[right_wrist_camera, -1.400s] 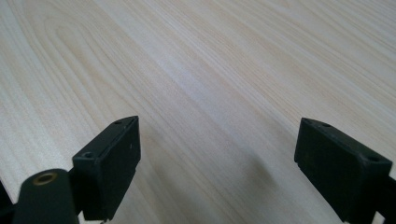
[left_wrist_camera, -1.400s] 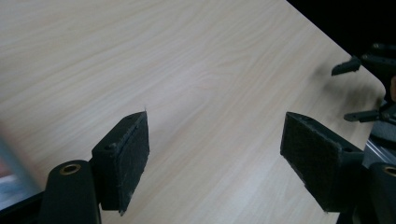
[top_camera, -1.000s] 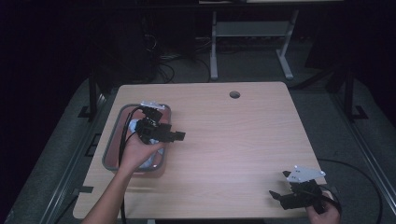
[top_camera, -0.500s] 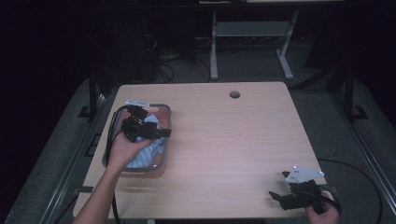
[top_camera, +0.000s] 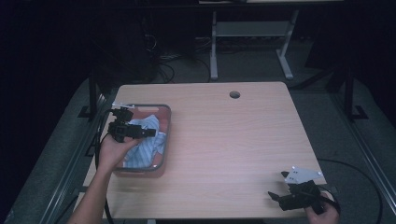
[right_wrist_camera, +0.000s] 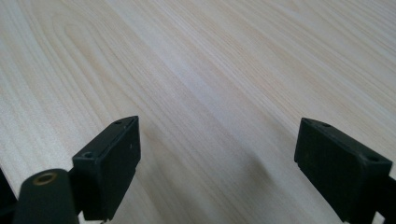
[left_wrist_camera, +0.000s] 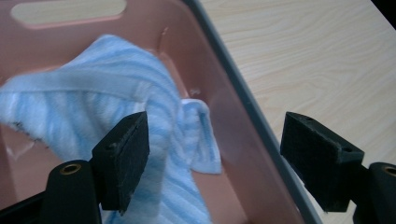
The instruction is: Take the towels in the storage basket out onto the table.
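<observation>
Since the earlier frame, the left gripper has been drawn back toward the outer side of the pink bin, with its jaws held wide apart and empty. The blue striped cloth is seen crumpled inside the bin, just ahead of and beneath this gripper's jaws. The right gripper is held low over bare tabletop, jaws spread apart with nothing between them.

1. Light wood table w/ round cable hole is set on grey carpet floor.
2. White-framed desk legs are seen behind; cables are piled nearby.
3. Bkgd is left dark; light is kept on tabletop.
</observation>
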Demonstrator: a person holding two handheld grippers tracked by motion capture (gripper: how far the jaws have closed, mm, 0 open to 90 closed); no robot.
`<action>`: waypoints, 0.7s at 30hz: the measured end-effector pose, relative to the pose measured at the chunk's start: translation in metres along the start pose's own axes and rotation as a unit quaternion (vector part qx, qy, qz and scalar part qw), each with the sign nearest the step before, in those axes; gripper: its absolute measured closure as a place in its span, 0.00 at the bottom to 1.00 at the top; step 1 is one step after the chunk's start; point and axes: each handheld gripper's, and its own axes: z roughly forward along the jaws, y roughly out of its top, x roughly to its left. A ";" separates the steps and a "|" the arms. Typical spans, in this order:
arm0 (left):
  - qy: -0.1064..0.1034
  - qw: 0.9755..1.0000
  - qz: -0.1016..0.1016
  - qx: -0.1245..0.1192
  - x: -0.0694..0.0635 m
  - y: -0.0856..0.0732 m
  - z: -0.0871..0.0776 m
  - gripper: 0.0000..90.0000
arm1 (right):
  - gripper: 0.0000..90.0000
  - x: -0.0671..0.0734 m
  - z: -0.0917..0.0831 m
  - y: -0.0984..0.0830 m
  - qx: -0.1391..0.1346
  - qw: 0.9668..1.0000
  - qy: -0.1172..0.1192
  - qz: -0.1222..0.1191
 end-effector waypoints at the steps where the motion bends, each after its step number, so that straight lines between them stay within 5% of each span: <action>1: 0.000 1.000 0.000 0.000 0.000 0.000 0.000 0.26 | 0.15 0.000 0.000 0.000 0.000 1.000 0.000 0.000; 6: 0.031 0.999 -0.010 0.016 0.007 0.000 0.007 0.27 | 0.15 0.001 0.000 0.000 0.000 1.000 0.001 0.004; 14: 0.051 0.998 -0.024 0.039 0.014 -0.003 0.017 0.27 | 0.15 0.002 -0.001 0.001 0.001 1.000 0.001 0.002; 21: 0.095 0.991 -0.025 0.086 0.016 -0.005 0.035 0.31 | 0.15 0.003 0.000 0.001 0.001 1.000 0.002 -0.003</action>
